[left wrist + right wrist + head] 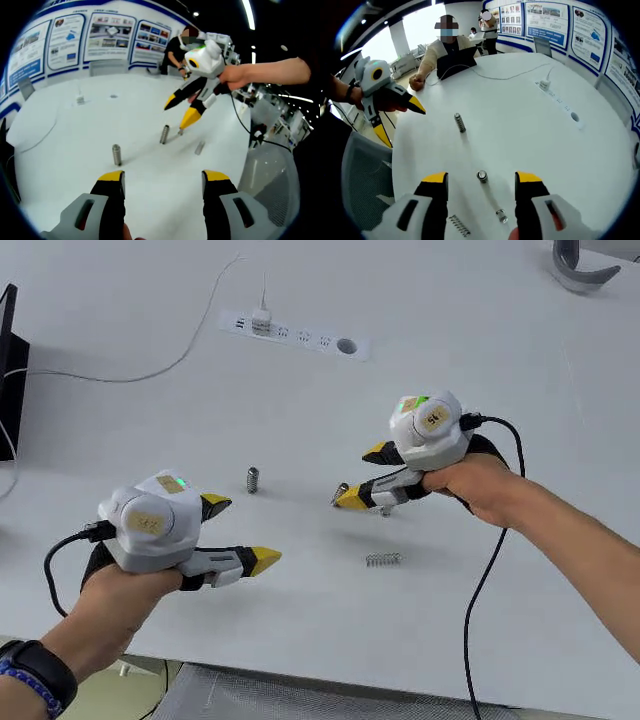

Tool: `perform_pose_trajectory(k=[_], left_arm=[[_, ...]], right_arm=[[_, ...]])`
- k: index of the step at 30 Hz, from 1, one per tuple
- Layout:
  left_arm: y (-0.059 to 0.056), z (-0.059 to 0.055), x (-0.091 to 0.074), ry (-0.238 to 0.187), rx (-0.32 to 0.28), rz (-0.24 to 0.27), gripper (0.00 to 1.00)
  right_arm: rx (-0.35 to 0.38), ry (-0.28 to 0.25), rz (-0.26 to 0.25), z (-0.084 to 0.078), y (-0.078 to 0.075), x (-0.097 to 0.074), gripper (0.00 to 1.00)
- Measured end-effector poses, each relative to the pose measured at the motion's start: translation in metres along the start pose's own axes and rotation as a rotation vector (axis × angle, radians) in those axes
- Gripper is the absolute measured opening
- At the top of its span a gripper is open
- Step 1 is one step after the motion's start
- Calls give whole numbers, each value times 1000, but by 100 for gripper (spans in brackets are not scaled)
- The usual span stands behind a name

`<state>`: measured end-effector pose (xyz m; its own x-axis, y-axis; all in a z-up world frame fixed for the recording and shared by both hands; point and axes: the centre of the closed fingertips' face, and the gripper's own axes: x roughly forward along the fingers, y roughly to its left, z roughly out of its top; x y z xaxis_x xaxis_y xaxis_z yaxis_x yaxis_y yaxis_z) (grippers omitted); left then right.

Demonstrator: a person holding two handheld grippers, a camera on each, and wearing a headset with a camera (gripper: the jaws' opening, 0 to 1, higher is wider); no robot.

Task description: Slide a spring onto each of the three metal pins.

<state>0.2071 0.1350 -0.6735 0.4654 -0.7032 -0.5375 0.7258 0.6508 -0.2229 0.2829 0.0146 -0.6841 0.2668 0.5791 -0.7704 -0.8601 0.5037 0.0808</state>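
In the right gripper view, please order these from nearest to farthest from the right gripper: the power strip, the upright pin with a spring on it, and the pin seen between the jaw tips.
1. The metal pin: nearest, just ahead, seen between the jaws.
2. The pin with a spring: farther ahead, slightly to the left, standing upright.
3. The power strip: farthest, up to the right in this view.

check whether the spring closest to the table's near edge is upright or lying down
Lying down: the spring rests on its side, flat on the table.

White table, silvery spring, white left claw (yellow tips).
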Motion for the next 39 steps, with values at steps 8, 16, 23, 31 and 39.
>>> perform_pose_trajectory(k=[8,16,23,31,39], left_arm=[[-2,4,-1,-7,-6,4,64],[0,6,-1,-10,-10,13,64],[0,6,1,-9,-12,18,64],[-1,6,5,-3,-2,13,65],[1,10,9,-4,0,18,65]], right_arm=[[89,-98,-31,3,5,-13,61],[129,-130,-52,-13,6,-21,65],[174,-151,-69,-32,12,-30,67],[233,-166,-105,-55,10,-44,70],[278,-194,-141,-67,7,-55,74]])
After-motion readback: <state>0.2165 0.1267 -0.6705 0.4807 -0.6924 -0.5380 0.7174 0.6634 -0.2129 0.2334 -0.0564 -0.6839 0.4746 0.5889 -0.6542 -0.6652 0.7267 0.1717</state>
